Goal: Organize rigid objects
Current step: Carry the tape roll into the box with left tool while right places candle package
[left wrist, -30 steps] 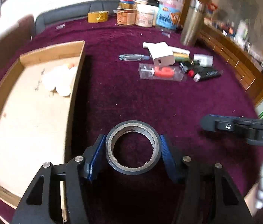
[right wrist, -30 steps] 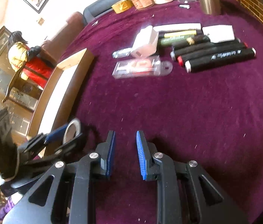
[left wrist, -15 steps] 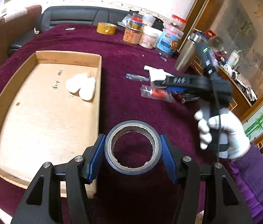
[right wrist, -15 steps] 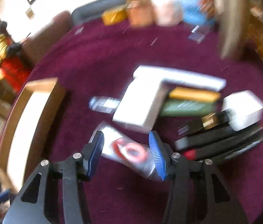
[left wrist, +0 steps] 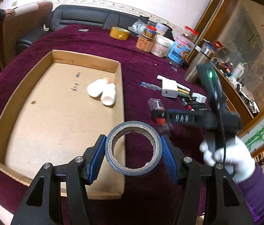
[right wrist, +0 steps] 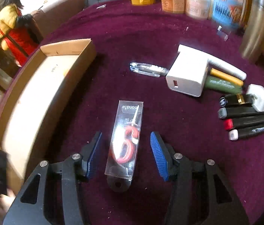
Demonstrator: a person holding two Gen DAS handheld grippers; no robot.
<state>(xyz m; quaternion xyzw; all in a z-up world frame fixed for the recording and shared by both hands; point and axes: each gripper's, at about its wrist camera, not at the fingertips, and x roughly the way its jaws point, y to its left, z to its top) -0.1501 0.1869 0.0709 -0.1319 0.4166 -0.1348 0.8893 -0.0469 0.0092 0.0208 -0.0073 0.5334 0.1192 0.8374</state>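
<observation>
Cardboard box (left wrist: 57, 101), frame left, awaits tape roll (left wrist: 133, 148) pinched in left gripper (left wrist: 132, 158) jaws. Right gripper (right wrist: 125, 154) jaws, just narrowing, spread astride candle pack (right wrist: 126, 140), not touching, prob. next pick.

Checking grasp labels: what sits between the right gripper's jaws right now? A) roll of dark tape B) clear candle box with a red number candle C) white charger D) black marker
B: in the right wrist view the clear candle box lies on the cloth between the right gripper pads, which stand apart from it, having just been closing.
</observation>
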